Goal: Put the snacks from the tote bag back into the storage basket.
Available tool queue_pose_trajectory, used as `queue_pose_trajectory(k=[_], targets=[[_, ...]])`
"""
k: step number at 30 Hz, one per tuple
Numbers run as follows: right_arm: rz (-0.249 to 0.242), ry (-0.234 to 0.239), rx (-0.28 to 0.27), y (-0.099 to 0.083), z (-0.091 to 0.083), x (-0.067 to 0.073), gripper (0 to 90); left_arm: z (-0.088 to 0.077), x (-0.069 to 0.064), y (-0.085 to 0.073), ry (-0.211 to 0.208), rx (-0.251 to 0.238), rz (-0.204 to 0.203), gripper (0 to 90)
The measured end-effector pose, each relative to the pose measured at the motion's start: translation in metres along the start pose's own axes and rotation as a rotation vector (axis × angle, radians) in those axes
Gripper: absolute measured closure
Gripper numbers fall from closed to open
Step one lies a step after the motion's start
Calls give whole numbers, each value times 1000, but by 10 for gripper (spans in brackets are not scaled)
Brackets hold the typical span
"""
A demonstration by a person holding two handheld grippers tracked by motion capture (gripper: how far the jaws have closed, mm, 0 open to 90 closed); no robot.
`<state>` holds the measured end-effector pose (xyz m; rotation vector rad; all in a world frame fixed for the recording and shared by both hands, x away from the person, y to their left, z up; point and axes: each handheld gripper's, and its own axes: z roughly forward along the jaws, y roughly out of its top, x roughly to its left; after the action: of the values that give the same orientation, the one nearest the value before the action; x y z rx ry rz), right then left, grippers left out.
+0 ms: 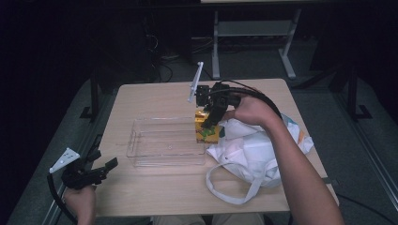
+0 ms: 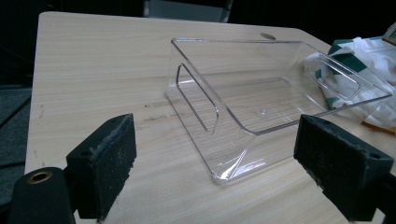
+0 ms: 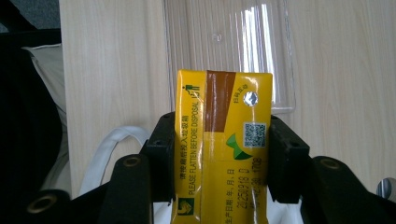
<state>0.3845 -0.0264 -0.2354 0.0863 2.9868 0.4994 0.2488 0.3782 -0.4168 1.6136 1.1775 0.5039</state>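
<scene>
A yellow drink carton (image 3: 222, 144) with a brown stripe and a foil straw hole is clamped between the jaws of my right gripper (image 3: 219, 156). In the high view the right gripper (image 1: 210, 123) holds the carton (image 1: 206, 127) in the air by the right end of a clear plastic bin (image 1: 166, 140), beside a white cloth bag (image 1: 248, 150). The bin (image 2: 261, 100) lies empty on the table. My left gripper (image 1: 104, 169) hovers open near the table's front left corner, its pads (image 2: 105, 161) apart and facing the bin's near end.
The white bag (image 2: 369, 79) with green print and a looped handle (image 1: 230, 190) lies right of the bin. The wooden table (image 1: 155, 197) has bare room at front and left. Cables and a desk frame (image 1: 253, 33) stand on the floor beyond the far edge.
</scene>
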Motion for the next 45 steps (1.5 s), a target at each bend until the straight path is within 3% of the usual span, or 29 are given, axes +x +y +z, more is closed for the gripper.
queue_pose_trajectory(k=[26, 45], targets=[[-38, 36, 18, 34, 26, -3, 521, -1, 0, 0, 0, -4, -3, 125], [-41, 46, 30, 42, 40, -4, 521, -1, 1, 0, 1, -6, 2, 125]])
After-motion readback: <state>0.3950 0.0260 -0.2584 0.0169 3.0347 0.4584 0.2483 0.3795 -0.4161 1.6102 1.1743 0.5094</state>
